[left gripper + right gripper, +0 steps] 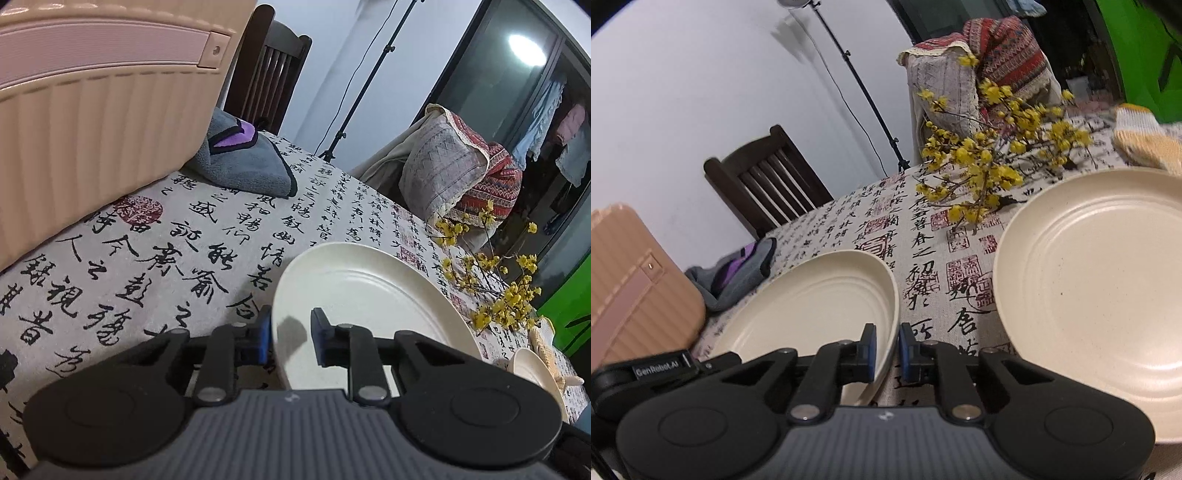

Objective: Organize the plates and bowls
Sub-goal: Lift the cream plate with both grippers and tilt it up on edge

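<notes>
A cream plate [362, 302] lies on the calligraphy tablecloth. My left gripper [291, 326] is at its left rim, one blue pad outside the rim and the other over the inner slope, shut on it. In the right wrist view the same plate [812, 306] has its right rim pinched between the pads of my right gripper [886, 345], which is shut on it. A second cream plate [1089, 295] rests to the right, apart from both grippers; only its edge [535, 373] shows in the left view. Whether the gripped plate is off the cloth I cannot tell.
A ribbed beige container [92, 110] stands at the left, with a grey and purple cloth [243, 162] beside it. Yellow flower branches [990, 162] lie behind the plates, and a knitted yellow mat [1145, 144] at the far right. A dark wooden chair [764, 184] stands past the table edge.
</notes>
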`<state>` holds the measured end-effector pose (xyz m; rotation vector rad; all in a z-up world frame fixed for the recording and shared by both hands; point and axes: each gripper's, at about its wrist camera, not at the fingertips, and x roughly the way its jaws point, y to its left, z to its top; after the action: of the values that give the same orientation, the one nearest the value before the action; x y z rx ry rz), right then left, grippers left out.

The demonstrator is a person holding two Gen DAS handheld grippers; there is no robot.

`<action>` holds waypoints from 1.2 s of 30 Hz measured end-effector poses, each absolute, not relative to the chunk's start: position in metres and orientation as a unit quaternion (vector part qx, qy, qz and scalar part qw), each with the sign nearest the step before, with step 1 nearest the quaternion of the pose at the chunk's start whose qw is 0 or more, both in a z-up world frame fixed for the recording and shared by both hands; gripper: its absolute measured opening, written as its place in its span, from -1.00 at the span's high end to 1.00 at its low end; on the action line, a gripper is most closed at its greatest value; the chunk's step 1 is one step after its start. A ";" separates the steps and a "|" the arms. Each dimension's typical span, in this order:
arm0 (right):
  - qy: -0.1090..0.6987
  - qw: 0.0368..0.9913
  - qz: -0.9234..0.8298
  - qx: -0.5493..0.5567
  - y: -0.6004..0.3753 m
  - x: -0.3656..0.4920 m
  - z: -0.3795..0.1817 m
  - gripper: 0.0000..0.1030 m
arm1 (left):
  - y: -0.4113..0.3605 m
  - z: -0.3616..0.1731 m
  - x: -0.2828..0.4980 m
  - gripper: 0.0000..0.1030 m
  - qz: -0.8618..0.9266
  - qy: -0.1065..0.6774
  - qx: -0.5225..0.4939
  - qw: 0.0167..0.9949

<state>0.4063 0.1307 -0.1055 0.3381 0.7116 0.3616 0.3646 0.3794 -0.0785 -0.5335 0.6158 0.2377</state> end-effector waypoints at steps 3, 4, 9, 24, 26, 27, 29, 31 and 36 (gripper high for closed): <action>0.359 0.909 0.177 0.115 0.140 0.410 -0.098 0.76 | 0.381 -0.079 0.365 0.56 0.116 0.298 -0.259 0.911; 0.366 0.908 0.179 0.101 0.142 0.411 -0.096 0.76 | 0.380 -0.079 0.364 0.56 0.116 0.299 -0.258 0.911; 0.394 0.896 0.205 0.026 0.149 0.419 -0.086 0.73 | 0.378 -0.078 0.364 0.56 0.118 0.300 -0.250 0.913; 0.411 0.869 0.274 0.037 0.137 0.446 -0.087 0.68 | 0.366 -0.078 0.366 0.57 0.149 0.296 -0.206 0.921; 0.409 0.867 0.280 0.046 0.136 0.448 -0.088 0.65 | 0.362 -0.078 0.367 0.57 0.157 0.297 -0.190 0.922; 0.407 0.868 0.283 0.045 0.136 0.448 -0.088 0.67 | 0.361 -0.077 0.368 0.58 0.161 0.298 -0.185 0.923; 0.399 0.869 0.289 0.040 0.135 0.447 -0.090 0.71 | 0.358 -0.077 0.369 0.59 0.171 0.301 -0.176 0.922; 0.392 0.870 0.297 0.040 0.133 0.446 -0.091 0.71 | 0.355 -0.075 0.370 0.59 0.182 0.302 -0.165 0.921; 0.384 0.872 0.302 0.033 0.134 0.443 -0.089 0.71 | 0.348 -0.068 0.366 0.59 0.200 0.298 -0.161 0.920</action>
<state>0.4427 0.1336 -0.0890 0.0681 0.8031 0.6305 0.3655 0.3478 -0.0679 -0.3308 0.6122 0.4105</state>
